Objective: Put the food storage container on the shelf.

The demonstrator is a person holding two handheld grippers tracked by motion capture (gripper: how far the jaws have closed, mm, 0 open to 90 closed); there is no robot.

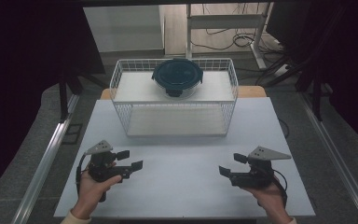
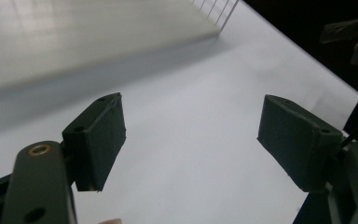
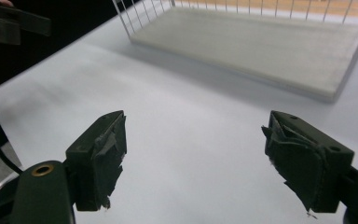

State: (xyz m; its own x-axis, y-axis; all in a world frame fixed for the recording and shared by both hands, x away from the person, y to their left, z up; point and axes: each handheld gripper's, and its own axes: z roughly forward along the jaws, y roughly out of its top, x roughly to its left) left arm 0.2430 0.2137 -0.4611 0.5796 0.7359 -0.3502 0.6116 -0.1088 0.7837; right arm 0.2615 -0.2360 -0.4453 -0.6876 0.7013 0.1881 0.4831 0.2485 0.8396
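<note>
Both hands low over the near half of the white table [image 1: 186,154], one at each side, forearms coming in from the bottom edge. Left gripper [image 1: 129,159] sits in the left hand [image 1: 93,186], jaws pointing inward toward the table's middle, roughly level. Right gripper [image 1: 233,165] in the right hand [image 1: 268,193] mirrors it, jaws pointing inward toward the left one. The two are well apart, bare tabletop between them.

Left gripper view: both black jaws stand apart, nothing between them, tabletop underneath. Right gripper view: same, jaws apart and empty; pad covering looks frayed at the edges.

White wire rack [image 1: 175,100] stands on the far half of the table, two levels. Round container with a dark blue lid [image 1: 177,77] sits on the upper shelf, about centre, far from both grippers. Lower shelf [image 3: 261,42] is bare.
</note>
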